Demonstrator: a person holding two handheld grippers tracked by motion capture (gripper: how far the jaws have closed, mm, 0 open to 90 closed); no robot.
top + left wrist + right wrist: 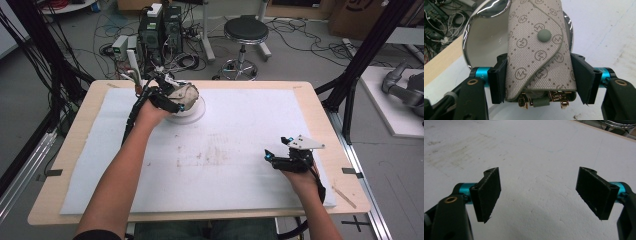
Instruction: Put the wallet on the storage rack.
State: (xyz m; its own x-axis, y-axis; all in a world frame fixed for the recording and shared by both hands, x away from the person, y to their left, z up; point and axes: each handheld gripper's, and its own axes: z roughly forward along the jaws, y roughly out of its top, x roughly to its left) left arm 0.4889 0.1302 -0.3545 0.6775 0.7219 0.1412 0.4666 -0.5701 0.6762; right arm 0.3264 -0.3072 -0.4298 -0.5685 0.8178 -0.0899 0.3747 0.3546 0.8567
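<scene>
A beige monogram-patterned pouch (536, 50) with a round snap button and gold clips at its lower end sits between the jaws of my left gripper (539, 77), which is shut on it. The pouch hangs over a shiny metal bowl (474, 37). From above, the left gripper (167, 97) holds the pouch (185, 95) over the bowl (192, 112) at the table's far left. My right gripper (277, 157) rests near the front right of the white mat, and its jaws (537, 192) stand wide apart with nothing between them.
A white foam mat (225, 150) with brown stains in the middle covers most of the wooden table (80, 150). Beyond the far edge are computers, cables and a round stool (245, 32). Black frame posts stand at both sides.
</scene>
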